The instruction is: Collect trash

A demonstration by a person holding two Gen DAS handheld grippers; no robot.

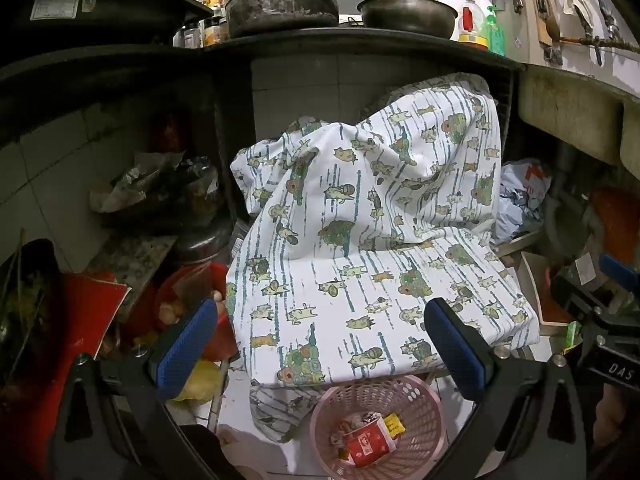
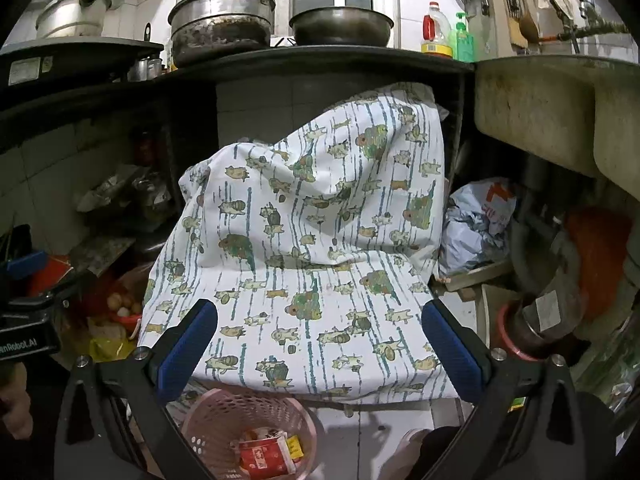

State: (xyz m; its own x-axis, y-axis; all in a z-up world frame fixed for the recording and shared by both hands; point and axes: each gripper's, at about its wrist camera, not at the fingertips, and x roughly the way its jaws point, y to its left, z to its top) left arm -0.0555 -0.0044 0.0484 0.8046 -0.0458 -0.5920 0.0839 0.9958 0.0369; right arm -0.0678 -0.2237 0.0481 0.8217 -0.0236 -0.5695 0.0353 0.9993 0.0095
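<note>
A: How do the tools stand?
B: The left gripper [image 1: 320,344] and right gripper [image 2: 320,344] both gape wide, holding nothing.
A: And the trash?
B: A red carton [image 1: 366,446] lies in the pink basket [image 1: 424,408] on the floor, just below both grippers. Beyond rises the patterned cloth [image 2: 312,232], then the pots [image 2: 220,28] on the counter.

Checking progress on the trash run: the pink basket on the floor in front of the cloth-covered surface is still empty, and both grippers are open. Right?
Not quite. The pink basket already holds trash, including a red carton, as the left wrist view shows. The rest stands: left gripper and right gripper are both open, holding nothing.
</note>
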